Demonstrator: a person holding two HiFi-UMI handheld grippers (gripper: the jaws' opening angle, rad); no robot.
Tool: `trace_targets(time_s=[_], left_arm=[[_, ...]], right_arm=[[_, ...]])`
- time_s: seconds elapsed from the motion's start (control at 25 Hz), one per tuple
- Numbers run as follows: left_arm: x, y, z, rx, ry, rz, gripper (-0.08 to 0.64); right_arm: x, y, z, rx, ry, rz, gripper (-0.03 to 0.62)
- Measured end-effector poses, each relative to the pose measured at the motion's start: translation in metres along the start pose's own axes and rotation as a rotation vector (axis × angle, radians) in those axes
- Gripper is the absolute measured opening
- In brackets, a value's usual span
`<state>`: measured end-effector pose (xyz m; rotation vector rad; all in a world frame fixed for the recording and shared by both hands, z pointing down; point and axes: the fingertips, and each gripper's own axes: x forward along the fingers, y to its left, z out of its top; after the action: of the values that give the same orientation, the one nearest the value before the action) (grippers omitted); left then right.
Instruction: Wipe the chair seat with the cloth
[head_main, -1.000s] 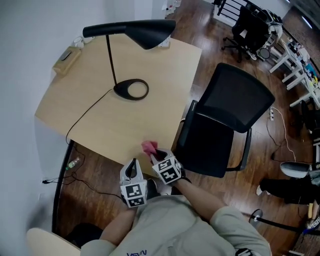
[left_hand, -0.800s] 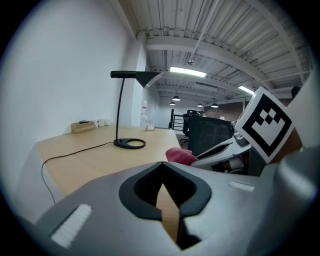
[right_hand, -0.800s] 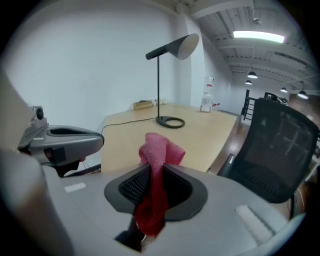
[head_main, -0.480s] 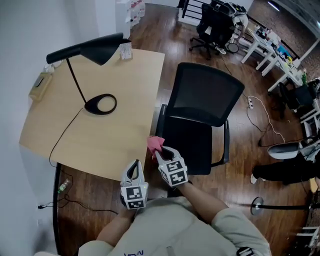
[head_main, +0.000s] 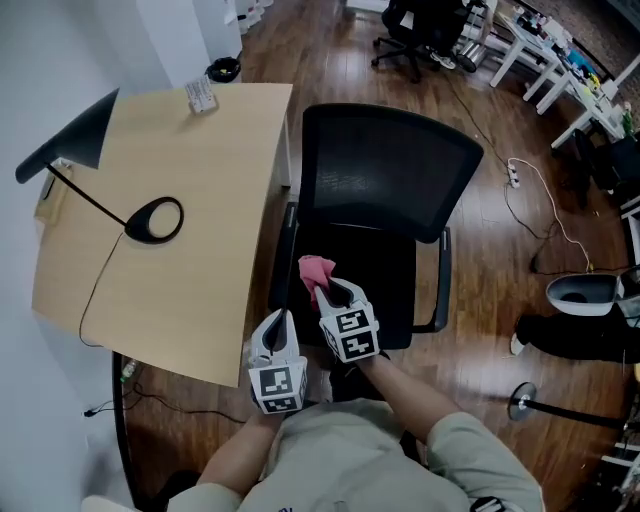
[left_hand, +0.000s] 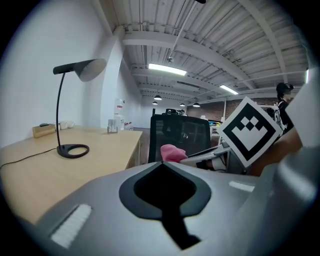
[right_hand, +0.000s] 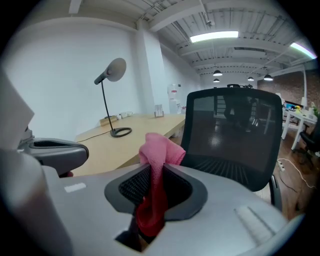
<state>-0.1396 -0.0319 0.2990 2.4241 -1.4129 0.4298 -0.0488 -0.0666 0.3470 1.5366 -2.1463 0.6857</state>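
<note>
Head view, reading from the left: a black desk lamp (head_main: 152, 220) stands on the pale wooden desk (head_main: 200, 180), its shade reaching out past the desk's left edge and its cord running from the ring-shaped base to the near left side of the top. A small item sits at the desk's far edge, too small to identify. Just off the desk's near right corner the left gripper (head_main: 283, 320) points forward. The left gripper view shows its claw clenched, tips pressed together with nothing between them. Close beside it on the right, the right gripper (head_main: 336, 291) is grasping the pink cloth (head_main: 316, 270). In the right gripper view the fabric is pinched between the jaws, a bunched fold rising above the tips and a darker tail hanging down behind them. The cloth is over the front left part of the chair seat (head_main: 385, 290), near the desk-side armrest; whether it touches the seat is not clear from any view. The black office chair (head_main: 385, 165), with its mesh backrest upright behind the seat, stands close against the desk's right edge. Farther right, a white cable (head_main: 545, 215) snakes over the dark wooden floor, and more black chairs and white tables crowd the top right corner.
</note>
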Motion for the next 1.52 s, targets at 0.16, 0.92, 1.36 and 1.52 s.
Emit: trace_targets(time_s=[0.16, 0.92, 1.36, 1.52], left_arm=[[0.050, -0.029, -0.011, -0.017, 0.022, 0.034, 0.006], [0.190, 0.000, -0.111, -0.107, 0.132, 0.112, 0.006], [0.224, 0.011, -0.171, -0.144, 0.194, 0.067, 0.006], [0.227, 0.017, -0.188, -0.138, 0.208, 0.060, 0.006]], right_arm=[[0.026, -0.050, -0.009, 0.023, 0.026, 0.017, 0.075], [0.218, -0.125, -0.093, 0.148, 0.160, 0.002, 0.075], [0.316, -0.143, -0.149, 0.180, 0.235, -0.032, 0.075], [0.340, -0.148, -0.165, 0.195, 0.258, -0.038, 0.075]])
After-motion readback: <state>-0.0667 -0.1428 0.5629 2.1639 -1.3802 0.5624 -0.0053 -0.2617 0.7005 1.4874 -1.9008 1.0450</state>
